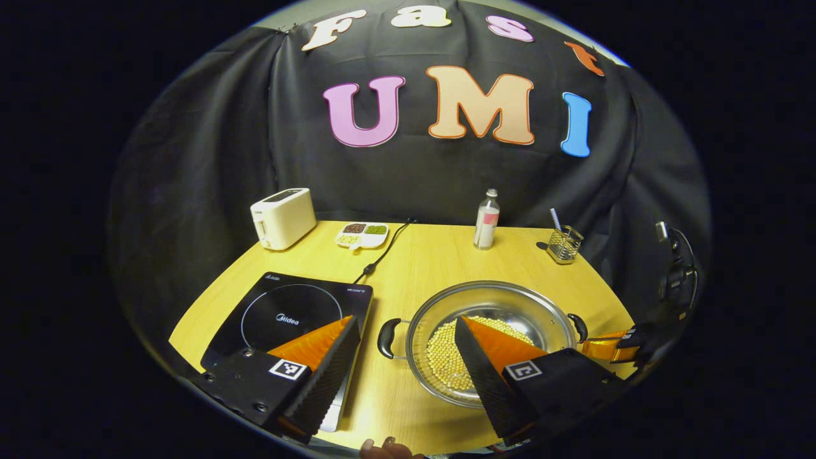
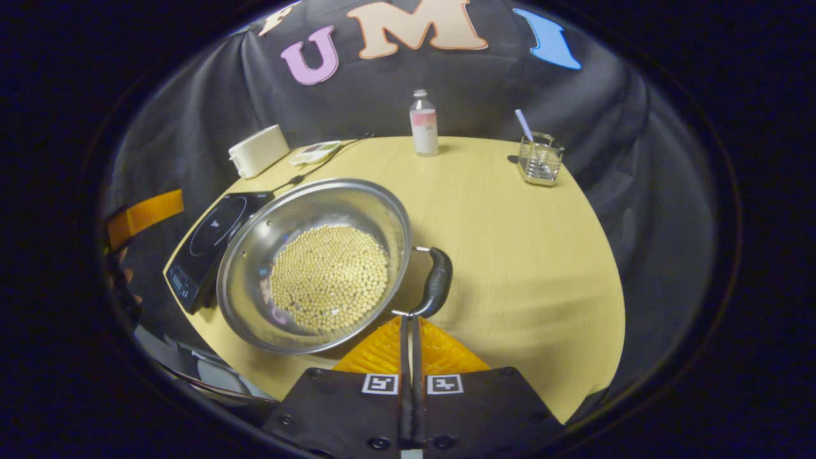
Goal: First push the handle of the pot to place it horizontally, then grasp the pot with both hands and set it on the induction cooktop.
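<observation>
Steel pot (image 2: 312, 264) on table (image 2: 523, 255); right tongs (image 2: 411, 328) closed by handle (image 2: 437, 284).

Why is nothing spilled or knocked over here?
Nothing stands out. The beans all lie inside the pot, which sits flat on the table beside the cooktop. The bottle stands upright.

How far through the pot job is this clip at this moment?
Early. In the left gripper view the pot of beans sits on the table beside the induction cooktop, handles already roughly side to side. In hand: the right claw, closed, tips right at the near handle; the left claw is open above the table. Left: both grasps and the lift onto the cooktop.
</observation>
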Motion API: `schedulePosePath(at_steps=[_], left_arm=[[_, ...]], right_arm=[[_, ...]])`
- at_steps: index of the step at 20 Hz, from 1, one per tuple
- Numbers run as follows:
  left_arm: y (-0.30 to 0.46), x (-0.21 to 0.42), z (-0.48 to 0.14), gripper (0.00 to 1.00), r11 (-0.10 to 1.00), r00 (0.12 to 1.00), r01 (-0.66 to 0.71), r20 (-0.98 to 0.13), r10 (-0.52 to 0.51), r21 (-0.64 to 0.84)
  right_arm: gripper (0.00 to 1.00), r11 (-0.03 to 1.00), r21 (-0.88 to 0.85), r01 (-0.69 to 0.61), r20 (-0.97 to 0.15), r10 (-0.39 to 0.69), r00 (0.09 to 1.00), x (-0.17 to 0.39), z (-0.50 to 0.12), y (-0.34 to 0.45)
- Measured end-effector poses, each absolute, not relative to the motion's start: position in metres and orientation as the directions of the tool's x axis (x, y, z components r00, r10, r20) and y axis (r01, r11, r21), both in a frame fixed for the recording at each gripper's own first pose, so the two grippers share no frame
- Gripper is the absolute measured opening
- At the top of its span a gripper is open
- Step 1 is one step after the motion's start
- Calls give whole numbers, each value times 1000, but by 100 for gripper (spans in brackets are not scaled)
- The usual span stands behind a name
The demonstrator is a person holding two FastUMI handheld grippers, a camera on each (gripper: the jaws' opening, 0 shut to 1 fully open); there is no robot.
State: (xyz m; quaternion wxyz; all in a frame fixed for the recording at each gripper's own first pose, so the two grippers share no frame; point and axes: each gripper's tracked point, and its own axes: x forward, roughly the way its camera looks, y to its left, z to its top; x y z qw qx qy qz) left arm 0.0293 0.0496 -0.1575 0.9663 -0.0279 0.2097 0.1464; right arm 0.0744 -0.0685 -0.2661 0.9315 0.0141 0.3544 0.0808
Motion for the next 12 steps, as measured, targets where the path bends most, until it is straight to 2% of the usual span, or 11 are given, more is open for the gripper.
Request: schedulePosePath(at_steps=[6,7,11,12], left_arm=[[61,50,-173,98,975,873,-221,-449,191,-15],[62,52,-177,97,977,871,-213,-457,182,-16],[70,60,-188,98,981,861,-193,-483,159,-21],[71,62,-191,98,982,859,-187,-489,152,-25]], right_arm=[[2,996,76,-41,-646,81,759,88,-255,-70],[3,994,98,-41,-643,95,760,87,-248,-66],[51,994,112,0,-635,72,769,104,-250,-63],[60,993,114,7,-637,68,768,105,-252,-64]])
